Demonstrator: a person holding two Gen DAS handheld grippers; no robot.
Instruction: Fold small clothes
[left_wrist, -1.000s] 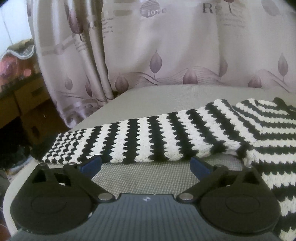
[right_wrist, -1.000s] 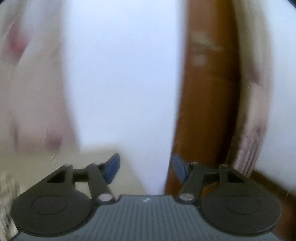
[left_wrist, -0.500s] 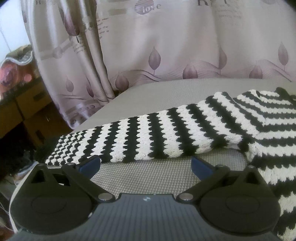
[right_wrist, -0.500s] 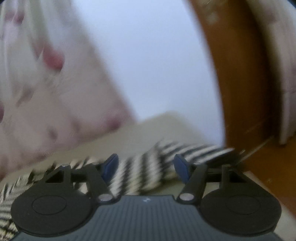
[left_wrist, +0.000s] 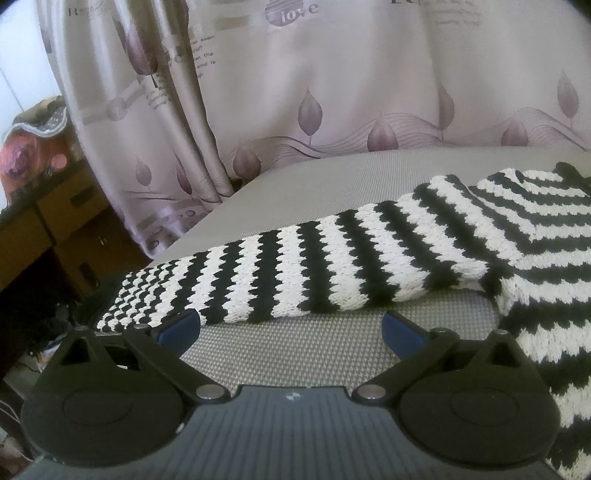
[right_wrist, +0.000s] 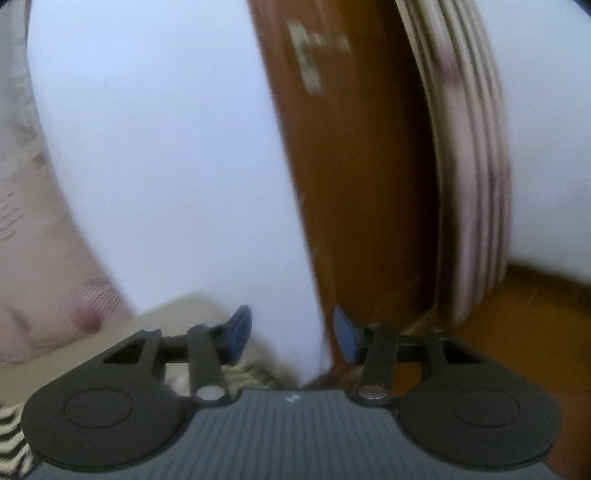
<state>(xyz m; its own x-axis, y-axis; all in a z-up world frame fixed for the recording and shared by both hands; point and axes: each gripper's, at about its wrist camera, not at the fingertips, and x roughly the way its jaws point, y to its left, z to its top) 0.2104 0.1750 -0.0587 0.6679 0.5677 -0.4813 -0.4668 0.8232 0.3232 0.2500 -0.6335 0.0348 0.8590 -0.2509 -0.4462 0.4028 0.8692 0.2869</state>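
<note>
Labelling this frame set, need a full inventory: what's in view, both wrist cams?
sweater: one, black and white stripes, flat on the grey surface, sleeve stretched leftward
grey surface: one, woven grey, under the sweater
curtain: one, pale lilac with leaf print, behind the surface
wooden cabinet: one, brown, far left
door: one, brown wood, blurred, right wrist view
wall: white, left of the door
left tongs: black with blue pads, open, just short of the sleeve edge
right tongs: black with blue pads, open, nothing between them, have just been closing
</note>
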